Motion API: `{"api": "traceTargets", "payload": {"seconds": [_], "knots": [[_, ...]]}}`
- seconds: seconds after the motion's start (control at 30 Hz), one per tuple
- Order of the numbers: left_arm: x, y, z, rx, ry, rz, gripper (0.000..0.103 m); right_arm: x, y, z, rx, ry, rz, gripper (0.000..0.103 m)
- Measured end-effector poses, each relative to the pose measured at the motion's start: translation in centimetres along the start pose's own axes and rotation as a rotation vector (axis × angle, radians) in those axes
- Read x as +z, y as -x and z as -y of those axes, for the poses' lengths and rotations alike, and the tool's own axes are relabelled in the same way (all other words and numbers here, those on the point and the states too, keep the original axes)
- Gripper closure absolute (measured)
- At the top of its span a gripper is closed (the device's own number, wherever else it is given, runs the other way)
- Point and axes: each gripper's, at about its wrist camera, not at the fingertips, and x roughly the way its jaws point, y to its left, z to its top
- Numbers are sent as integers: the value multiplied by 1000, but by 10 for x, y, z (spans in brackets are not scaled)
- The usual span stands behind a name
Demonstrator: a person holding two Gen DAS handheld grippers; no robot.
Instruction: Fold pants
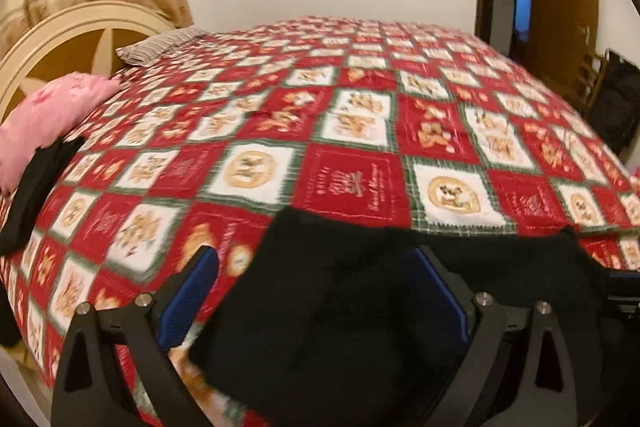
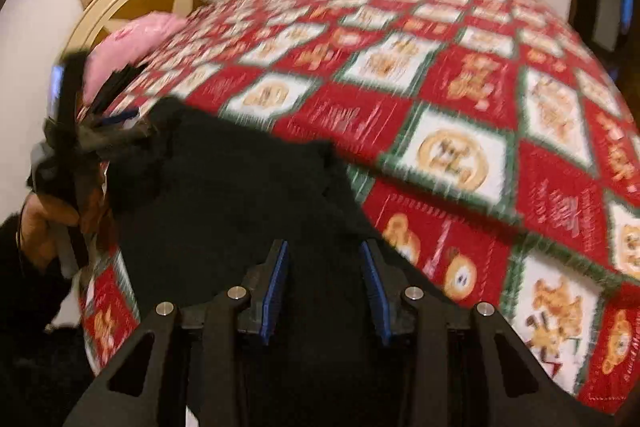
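Lying across both parted grippers (image 1: 312, 291) (image 2: 324, 283), pants (image 1: 340, 287) stretched left-right over quilt (image 1: 360, 131); grip seemingly absent, blurred.

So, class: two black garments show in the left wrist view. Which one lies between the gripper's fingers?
The black pants at the near bed edge; the other black garment lies apart, beside the pink pillow.

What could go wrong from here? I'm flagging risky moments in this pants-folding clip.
1. The left gripper is wide open around the black pants, so the fabric may slide away instead of being caught.
2. The pants lie at the near edge of the red patchwork bedspread; a tug could drag them off the bed.
3. The right gripper is also open over bunched cloth, so it may pinch uneven layers and skew the fold.
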Motion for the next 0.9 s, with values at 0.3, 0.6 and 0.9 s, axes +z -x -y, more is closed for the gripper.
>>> {"api": "traceTargets", "payload": {"seconds": [0.3, 0.6, 0.9], "knots": [[0, -21, -1, 44, 11, -90, 5, -70, 52, -14, -14, -87, 15, 64], [-1, 31, 72, -136, -137, -24, 5, -93, 137, 53, -164, -217, 130, 64], [-18, 44, 156, -303, -232, -61, 5, -111, 154, 146, -446, -160, -20, 64]]}}
